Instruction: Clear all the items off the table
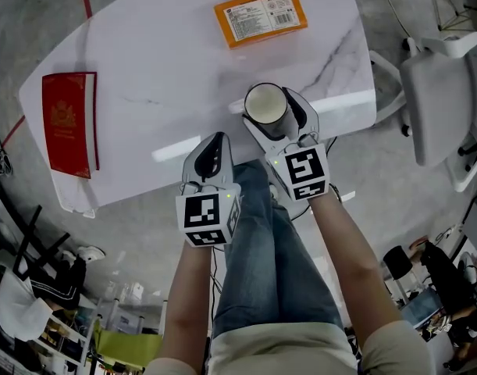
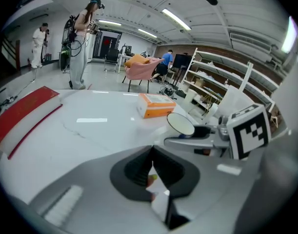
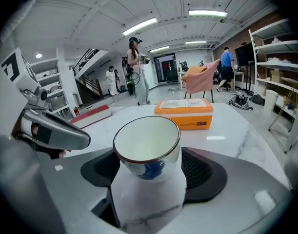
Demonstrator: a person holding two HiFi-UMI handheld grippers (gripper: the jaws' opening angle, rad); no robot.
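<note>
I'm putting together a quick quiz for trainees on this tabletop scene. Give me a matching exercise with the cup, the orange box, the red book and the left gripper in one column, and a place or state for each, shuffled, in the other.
Things:
1. cup
2. orange box
3. red book
4. left gripper

Places or states:
A. at the left end of the table in the head view
B. jaws closed together
C. between the parted jaws of the right gripper
D. near the table's far edge, beyond the cup

Pairs: 1-C, 2-D, 3-A, 4-B.
</note>
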